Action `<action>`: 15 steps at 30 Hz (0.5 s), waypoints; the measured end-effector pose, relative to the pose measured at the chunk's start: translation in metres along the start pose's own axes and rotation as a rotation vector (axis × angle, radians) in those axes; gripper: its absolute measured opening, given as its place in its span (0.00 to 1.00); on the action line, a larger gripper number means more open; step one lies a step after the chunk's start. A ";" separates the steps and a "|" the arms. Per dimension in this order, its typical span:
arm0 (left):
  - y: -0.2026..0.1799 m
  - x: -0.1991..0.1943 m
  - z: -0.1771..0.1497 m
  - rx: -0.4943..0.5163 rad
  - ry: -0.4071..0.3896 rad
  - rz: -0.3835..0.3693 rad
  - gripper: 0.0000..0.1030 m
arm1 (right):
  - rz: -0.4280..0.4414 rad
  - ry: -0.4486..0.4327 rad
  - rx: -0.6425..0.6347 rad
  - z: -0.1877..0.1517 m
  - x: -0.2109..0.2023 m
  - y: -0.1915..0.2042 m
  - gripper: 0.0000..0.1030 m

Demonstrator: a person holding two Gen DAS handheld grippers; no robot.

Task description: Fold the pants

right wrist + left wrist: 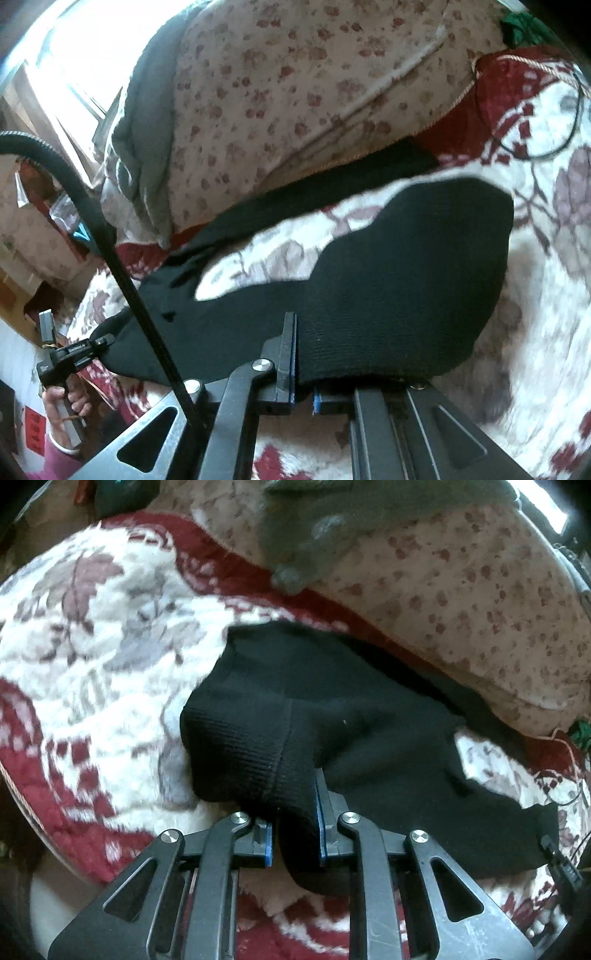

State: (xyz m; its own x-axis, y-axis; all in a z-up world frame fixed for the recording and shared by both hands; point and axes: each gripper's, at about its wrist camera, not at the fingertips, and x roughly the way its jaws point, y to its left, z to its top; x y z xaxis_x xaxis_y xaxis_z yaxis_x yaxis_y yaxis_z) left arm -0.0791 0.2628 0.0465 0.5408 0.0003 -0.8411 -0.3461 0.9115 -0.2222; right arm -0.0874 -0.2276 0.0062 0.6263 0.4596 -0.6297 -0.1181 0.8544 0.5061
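Black pants (295, 709) – no legible label – clamped by both hand-held grippers.

Your left gripper (295, 812) is angled steeply down, jaws nearly together and pinched on a bunched fold of the black pants (280, 709) between the blue pads (320, 812). Your right gripper (303, 369) tilts down less steeply, jaws clamped tight on the cloth's edge. In the right wrist view your left hand (64, 402) wraps the other gripper's handle, a pink sleeve (59, 461) at the wrist.
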 end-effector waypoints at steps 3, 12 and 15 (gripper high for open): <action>-0.003 0.011 -0.012 0.007 -0.001 0.046 0.15 | -0.004 0.002 0.117 -0.005 0.009 -0.028 0.19; -0.016 0.008 -0.015 0.022 -0.046 0.115 0.19 | -0.010 -0.078 0.278 0.010 -0.006 -0.084 0.21; -0.018 0.001 -0.019 0.018 -0.046 0.130 0.23 | -0.006 -0.080 0.288 0.015 -0.009 -0.089 0.21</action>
State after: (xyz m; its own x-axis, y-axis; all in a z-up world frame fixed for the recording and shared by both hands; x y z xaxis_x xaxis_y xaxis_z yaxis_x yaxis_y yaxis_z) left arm -0.0871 0.2391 0.0405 0.5270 0.1377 -0.8386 -0.4019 0.9099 -0.1032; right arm -0.0708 -0.3118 -0.0246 0.6863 0.4244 -0.5906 0.1021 0.7478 0.6560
